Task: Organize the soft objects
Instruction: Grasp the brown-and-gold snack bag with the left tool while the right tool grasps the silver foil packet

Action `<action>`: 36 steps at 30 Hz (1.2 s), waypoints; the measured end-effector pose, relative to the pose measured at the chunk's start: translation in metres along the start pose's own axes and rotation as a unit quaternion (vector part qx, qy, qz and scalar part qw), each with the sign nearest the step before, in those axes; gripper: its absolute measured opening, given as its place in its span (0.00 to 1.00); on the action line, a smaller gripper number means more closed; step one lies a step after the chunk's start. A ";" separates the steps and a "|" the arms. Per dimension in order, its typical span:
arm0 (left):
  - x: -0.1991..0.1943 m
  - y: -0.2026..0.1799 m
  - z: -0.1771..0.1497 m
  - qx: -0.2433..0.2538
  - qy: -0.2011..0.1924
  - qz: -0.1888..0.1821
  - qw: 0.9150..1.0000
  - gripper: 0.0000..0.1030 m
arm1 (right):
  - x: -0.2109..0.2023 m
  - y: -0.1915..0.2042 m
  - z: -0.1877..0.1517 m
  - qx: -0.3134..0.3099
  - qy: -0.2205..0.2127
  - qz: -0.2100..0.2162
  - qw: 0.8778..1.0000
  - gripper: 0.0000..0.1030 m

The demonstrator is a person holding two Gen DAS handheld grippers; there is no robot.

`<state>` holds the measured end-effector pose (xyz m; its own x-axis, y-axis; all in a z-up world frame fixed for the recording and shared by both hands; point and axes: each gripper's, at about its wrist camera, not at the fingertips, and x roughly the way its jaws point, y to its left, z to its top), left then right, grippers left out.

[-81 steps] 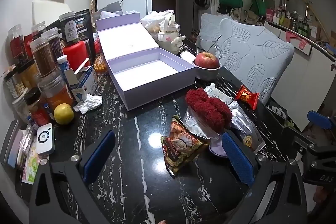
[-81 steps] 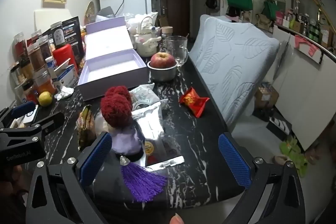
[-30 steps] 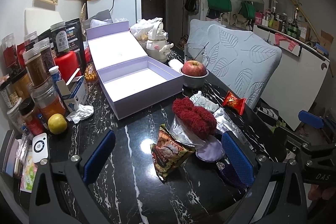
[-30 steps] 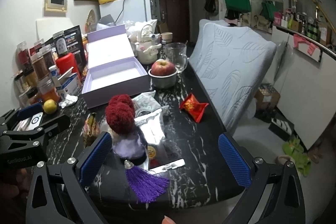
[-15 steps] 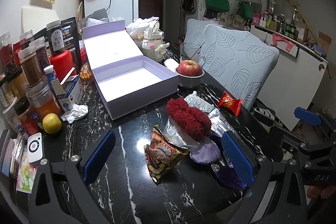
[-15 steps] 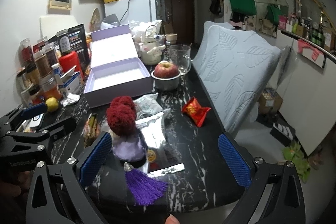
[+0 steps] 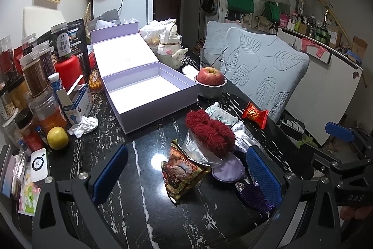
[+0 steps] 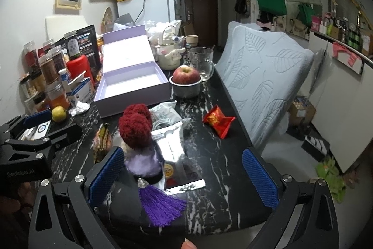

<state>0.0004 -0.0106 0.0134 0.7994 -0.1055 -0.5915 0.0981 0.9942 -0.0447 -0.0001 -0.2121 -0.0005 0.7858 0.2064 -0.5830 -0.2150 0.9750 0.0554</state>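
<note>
The fuzzy red ball (image 7: 209, 130) sits on the worktop (image 7: 130, 179) by the purple pouch (image 8: 143, 159). Your purple box (image 7: 149, 90) is empty, so nothing is put away yet. Your left hand-held gripper (image 7: 184, 175) and right hand-held gripper (image 8: 183, 175) are wide apart, holding nothing.

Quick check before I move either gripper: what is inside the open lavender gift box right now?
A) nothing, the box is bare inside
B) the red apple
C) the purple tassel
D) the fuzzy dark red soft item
A: the open lavender gift box shows only its bare pale floor, while the fuzzy dark red soft item lies on the black marble table, nearer the camera than the box.
</note>
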 end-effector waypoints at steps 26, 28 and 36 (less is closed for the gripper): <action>0.030 0.013 -0.044 -0.031 0.055 -0.039 0.997 1.00 | 0.033 -0.015 -0.038 0.026 0.072 0.043 0.996 1.00; 0.037 0.014 -0.045 -0.031 0.053 -0.028 0.998 1.00 | 0.038 -0.018 -0.037 0.028 0.075 0.043 0.996 1.00; 0.071 0.030 -0.045 -0.047 0.069 -0.004 0.997 0.94 | 0.059 -0.031 -0.036 0.048 0.104 0.043 0.993 1.00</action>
<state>0.0334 0.0125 -0.0659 0.7090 -0.1150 -0.6957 0.0426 0.9918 -0.1206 0.0325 -0.2326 -0.0655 0.6284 0.2778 -0.7266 -0.2122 0.9599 0.1834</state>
